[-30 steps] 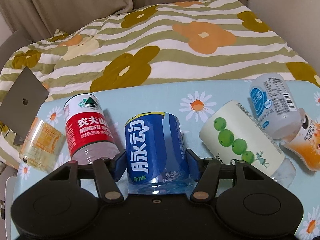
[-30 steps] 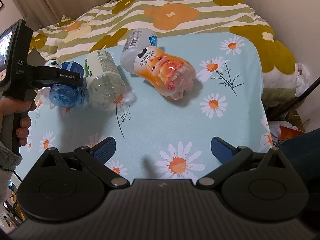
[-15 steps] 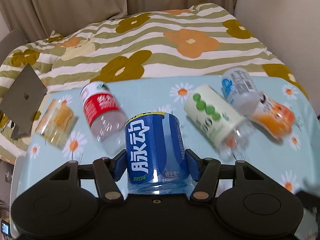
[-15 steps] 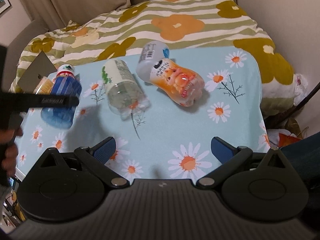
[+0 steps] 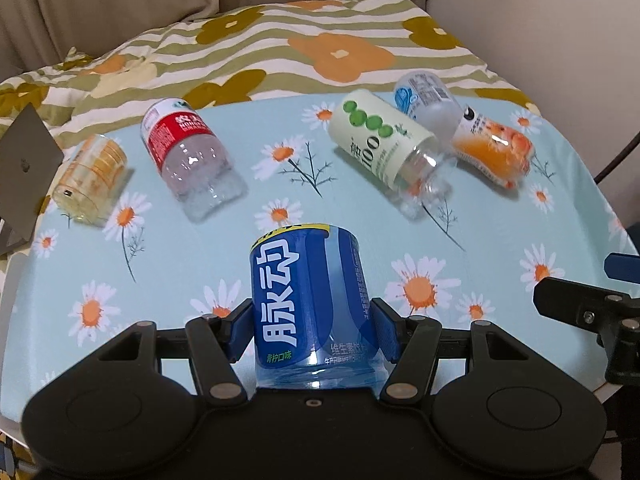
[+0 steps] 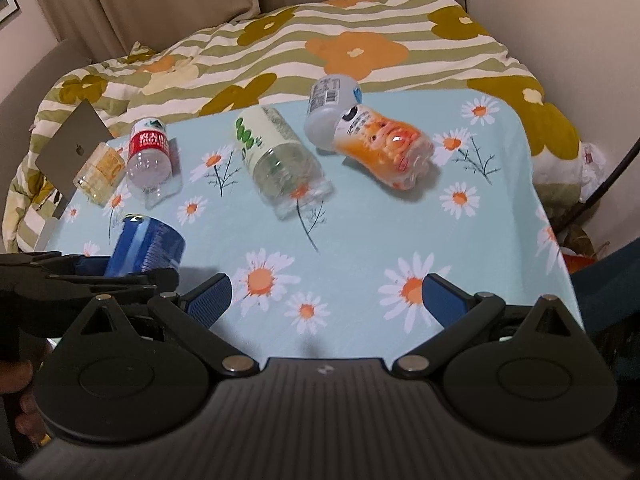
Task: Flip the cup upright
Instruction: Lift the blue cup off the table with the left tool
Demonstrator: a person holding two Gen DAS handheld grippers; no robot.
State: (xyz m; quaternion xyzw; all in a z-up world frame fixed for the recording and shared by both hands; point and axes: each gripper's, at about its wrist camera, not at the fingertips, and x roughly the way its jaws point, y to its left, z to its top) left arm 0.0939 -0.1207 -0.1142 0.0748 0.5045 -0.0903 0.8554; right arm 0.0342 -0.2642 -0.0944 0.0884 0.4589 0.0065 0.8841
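Blue plastic cup sits clenched between the left claw pads, lifted clear of the surface and carried toward its near edge; a second ago it lay among the others. So pickup looks done, and the turn upright with set-down remains. At 12 o'clock beyond it lie a green-dotted cup, a red-labelled one at 11, an orange one at 2. Right claw hangs released, holding nothing. Which end of the blue cup is open I cannot tell; its lower end is hidden behind the claw body.
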